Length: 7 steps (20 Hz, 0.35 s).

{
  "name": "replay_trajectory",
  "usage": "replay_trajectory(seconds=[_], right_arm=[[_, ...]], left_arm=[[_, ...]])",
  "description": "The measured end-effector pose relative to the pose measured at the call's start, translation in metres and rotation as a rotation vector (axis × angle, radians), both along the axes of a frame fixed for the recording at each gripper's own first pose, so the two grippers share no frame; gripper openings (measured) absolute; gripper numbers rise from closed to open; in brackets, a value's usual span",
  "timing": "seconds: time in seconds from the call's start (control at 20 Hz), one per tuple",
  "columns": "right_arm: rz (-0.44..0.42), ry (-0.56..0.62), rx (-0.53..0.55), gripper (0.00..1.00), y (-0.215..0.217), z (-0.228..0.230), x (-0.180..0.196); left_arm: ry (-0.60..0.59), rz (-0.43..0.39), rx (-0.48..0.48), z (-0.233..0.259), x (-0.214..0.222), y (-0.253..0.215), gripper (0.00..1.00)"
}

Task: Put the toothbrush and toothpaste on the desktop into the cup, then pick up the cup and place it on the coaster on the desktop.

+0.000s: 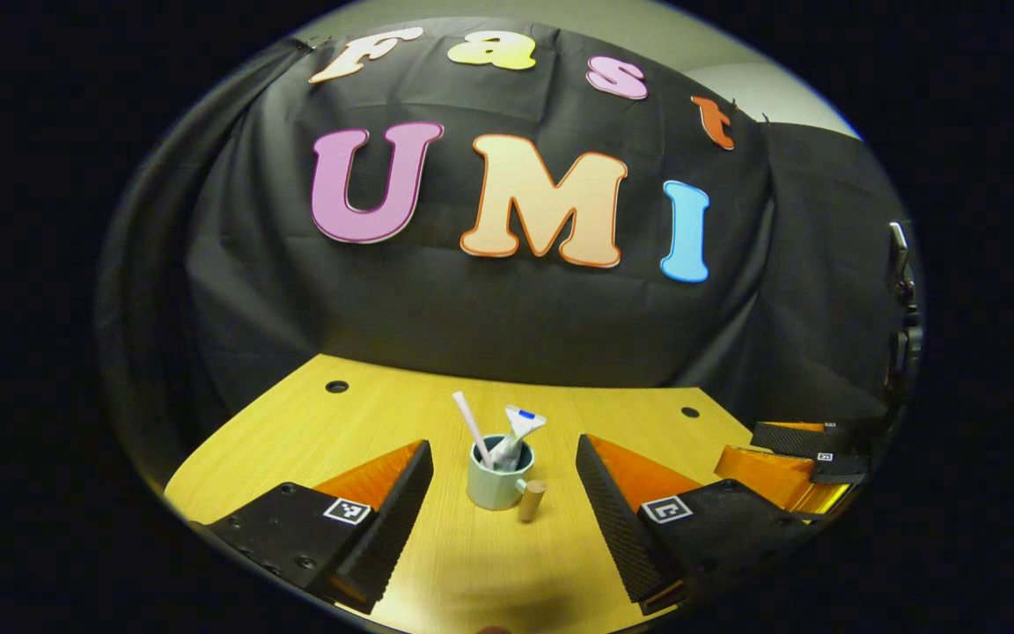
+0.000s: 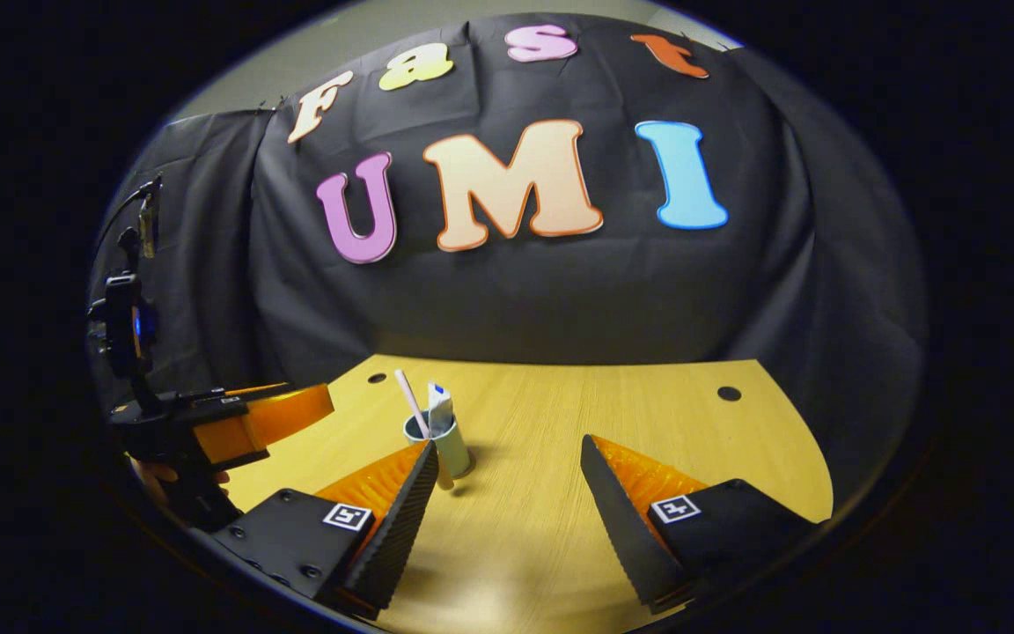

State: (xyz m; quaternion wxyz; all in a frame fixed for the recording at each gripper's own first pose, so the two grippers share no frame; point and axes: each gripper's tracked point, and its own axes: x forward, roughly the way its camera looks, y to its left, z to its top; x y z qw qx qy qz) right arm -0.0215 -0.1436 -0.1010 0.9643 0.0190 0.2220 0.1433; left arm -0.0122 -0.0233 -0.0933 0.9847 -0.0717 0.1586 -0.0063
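We see a table (image 1: 313, 431) of pale wood grain with a soft sheen. Ahead of the left hand-held gripper (image 1: 504, 493), between its ribbed, matt fingers (image 1: 401, 519), the cup (image 1: 494, 484) looks smooth and glazed, its handle (image 1: 531, 499) like bare wood. The toothpaste (image 1: 516, 431) tube looks creased and glossy.

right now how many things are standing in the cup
2. A pale pink toothbrush leans to the left side of the light green ceramic cup, and a white crumpled toothpaste tube stands at its right. Anything lower inside may be hidden.
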Motion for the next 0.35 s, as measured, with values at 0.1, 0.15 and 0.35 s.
replay_trajectory(seconds=[0.1, 0.15, 0.35], right_arm=[[-0.017, -0.028, 0.024, 0.99, -0.010, 0.017, -0.001], [-0.030, -0.043, 0.034, 0.99, -0.015, 0.025, 0.000], [-0.062, -0.139, 0.078, 0.99, -0.025, 0.057, 0.007]], left_arm=[[-0.026, 0.005, 0.006, 0.012, 0.002, -0.005, 0.95], [-0.037, 0.003, 0.008, 0.017, 0.003, -0.007, 0.94], [-0.060, -0.004, 0.012, 0.029, 0.004, -0.012, 0.95]])
